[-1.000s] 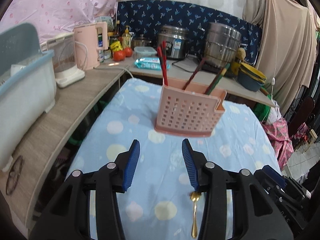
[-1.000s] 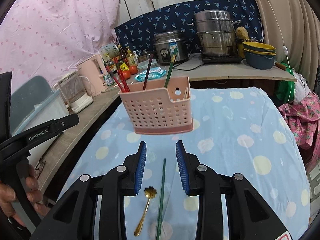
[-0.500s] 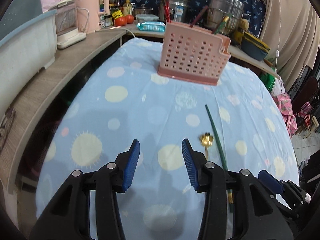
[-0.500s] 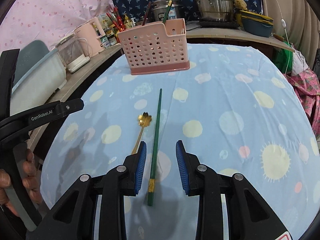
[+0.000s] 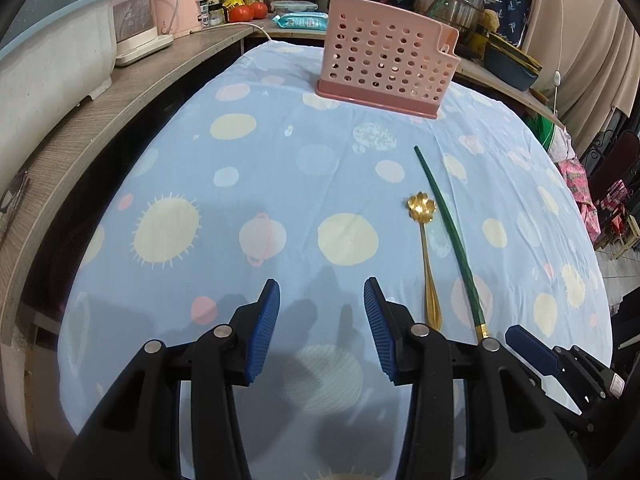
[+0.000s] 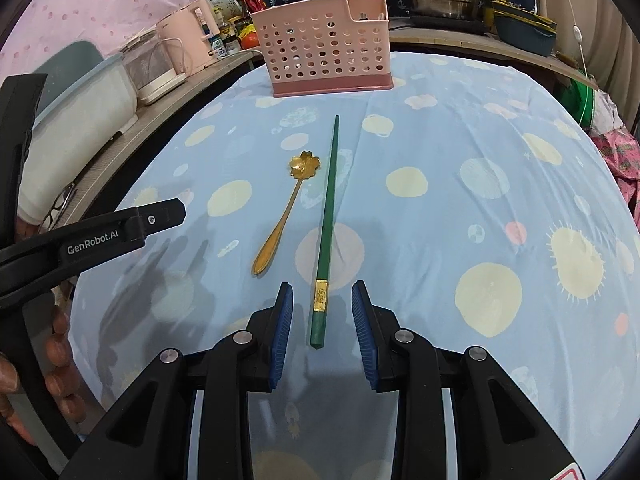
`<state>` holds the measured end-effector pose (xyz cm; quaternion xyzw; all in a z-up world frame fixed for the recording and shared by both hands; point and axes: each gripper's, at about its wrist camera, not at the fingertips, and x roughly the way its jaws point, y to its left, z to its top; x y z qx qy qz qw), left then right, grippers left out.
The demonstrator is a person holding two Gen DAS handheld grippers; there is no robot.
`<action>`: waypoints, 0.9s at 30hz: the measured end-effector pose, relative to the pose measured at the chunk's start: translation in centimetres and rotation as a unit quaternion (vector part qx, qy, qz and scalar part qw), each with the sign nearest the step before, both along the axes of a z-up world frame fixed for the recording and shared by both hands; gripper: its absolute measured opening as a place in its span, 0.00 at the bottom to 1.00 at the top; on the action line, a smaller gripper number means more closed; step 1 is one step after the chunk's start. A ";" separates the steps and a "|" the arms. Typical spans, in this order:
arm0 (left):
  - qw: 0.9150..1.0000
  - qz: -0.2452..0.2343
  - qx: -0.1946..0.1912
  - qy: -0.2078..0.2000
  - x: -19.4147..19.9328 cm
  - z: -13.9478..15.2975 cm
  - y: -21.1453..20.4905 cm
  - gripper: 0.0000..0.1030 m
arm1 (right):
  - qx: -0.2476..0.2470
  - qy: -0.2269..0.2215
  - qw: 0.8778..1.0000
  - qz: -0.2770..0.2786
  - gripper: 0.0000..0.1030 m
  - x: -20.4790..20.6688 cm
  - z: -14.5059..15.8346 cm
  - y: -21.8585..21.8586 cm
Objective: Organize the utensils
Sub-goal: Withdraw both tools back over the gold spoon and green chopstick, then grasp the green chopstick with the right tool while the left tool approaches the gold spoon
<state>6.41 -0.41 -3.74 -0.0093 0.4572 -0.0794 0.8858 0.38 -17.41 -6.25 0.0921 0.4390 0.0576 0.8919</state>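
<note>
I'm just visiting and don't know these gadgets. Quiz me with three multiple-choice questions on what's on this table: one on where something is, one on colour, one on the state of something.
1. Where does the gold spoon lie?
A. Inside the pink basket
B. On the cloth beside the green chopstick
C. On the wooden counter

2. What colour is the perforated basket?
A. Pink
B. White
C. Black

3. How does the right gripper stand?
A. Shut on the spoon
B. Shut on the basket
C. Open, straddling the chopstick's end

Answers:
1 B: it lies flat, left of the green chopstick.
2 A: its holed walls are pink.
3 C: gaps show on both sides of the chopstick.
</note>
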 end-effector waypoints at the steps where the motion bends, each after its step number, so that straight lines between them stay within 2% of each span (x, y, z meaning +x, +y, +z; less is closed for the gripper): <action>1: 1.000 0.000 0.001 0.002 -0.1 -0.2 0.0 0.41 | 0.000 0.001 1.000 0.000 0.30 0.0 -0.1 0.0; 10: 1.000 -0.004 0.008 0.016 -0.5 -1.2 0.0 0.41 | -0.008 0.006 1.000 0.004 0.26 0.1 -0.8 0.4; 14: 1.000 -0.006 0.008 0.018 -0.5 -1.3 -0.1 0.41 | -0.016 0.007 1.000 0.005 0.18 0.3 -1.0 0.6; 16: 1.000 -0.007 0.008 0.019 -0.4 -1.4 -0.2 0.44 | -0.018 0.007 1.000 0.003 0.16 0.4 -1.1 0.6; 17: 1.000 -0.007 0.008 0.019 -0.5 -1.4 -0.2 0.50 | -0.021 0.007 1.000 0.001 0.12 0.4 -1.1 0.5; 19: 1.000 -0.008 0.007 0.017 -0.4 -1.4 -0.3 0.52 | -0.024 0.008 1.000 -0.003 0.07 0.5 -1.2 0.4; 27: 0.999 -0.029 0.004 0.023 -0.6 -1.4 -1.7 0.56 | -0.019 0.006 1.000 -0.020 0.07 0.4 -1.0 -0.6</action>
